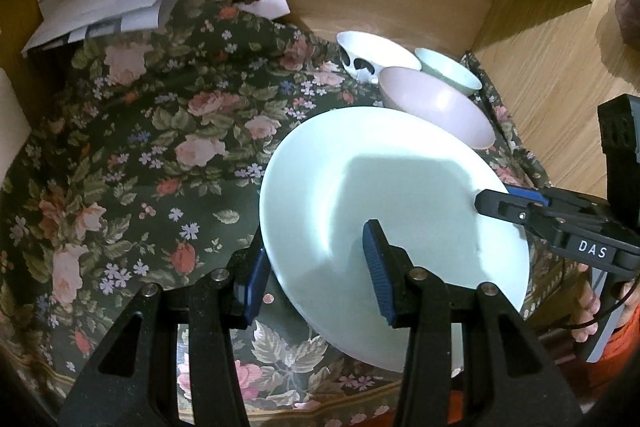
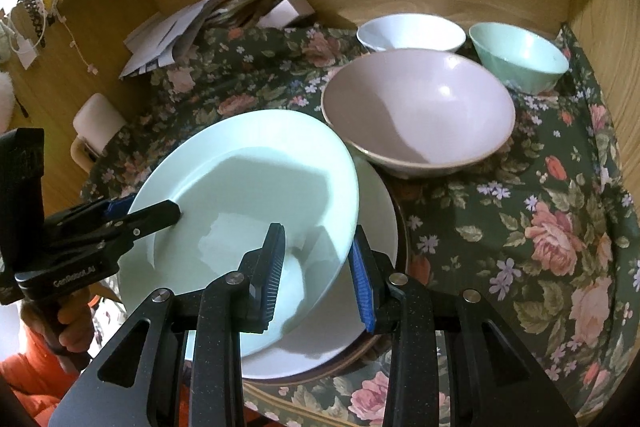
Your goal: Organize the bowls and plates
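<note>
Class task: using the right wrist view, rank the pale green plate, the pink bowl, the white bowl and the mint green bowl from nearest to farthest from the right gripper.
1. Pale green plate: its rim sits between the right gripper jaws.
2. Pink bowl: just behind the plate, centre.
3. White bowl, back centre, and mint green bowl, back right: too close to call.

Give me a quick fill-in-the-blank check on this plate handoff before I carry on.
1. Both grippers hold the pale green plate by its ____.
2. Under it lies a white plate on a ____ plate.
3. Just behind stands the big ____ bowl.
4. The tablecloth has a ____ pattern.

Missing: rim; brown; pink; floral
</note>
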Demonstrator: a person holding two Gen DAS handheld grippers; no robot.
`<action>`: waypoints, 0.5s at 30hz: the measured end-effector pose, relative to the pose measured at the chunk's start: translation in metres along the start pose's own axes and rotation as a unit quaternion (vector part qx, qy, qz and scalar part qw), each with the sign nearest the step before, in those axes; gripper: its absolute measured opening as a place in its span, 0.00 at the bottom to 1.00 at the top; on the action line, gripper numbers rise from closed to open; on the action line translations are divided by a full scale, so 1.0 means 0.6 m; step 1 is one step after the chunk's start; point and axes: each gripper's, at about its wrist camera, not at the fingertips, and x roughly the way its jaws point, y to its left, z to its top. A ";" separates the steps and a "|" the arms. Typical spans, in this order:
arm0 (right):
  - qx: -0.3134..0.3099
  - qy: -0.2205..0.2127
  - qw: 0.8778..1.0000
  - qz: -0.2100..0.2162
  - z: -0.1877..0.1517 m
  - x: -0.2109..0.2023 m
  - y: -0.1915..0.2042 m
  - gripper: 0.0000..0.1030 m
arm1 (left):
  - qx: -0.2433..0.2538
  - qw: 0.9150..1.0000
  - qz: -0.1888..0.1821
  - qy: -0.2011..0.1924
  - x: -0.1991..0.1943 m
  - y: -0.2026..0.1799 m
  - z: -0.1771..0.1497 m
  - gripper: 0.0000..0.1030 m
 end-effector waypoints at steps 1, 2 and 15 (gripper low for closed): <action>0.001 0.002 1.000 0.000 -0.002 0.002 -0.001 0.29 | -0.001 1.000 0.000 0.001 0.002 0.000 -0.001 0.44; 0.001 0.004 1.000 0.000 -0.003 0.005 -0.002 0.29 | -0.001 1.000 0.001 0.003 0.004 0.000 -0.002 0.44; 0.018 0.021 1.000 0.006 -0.011 0.024 -0.011 0.29 | 0.002 1.000 0.010 0.018 0.029 0.005 -0.002 0.44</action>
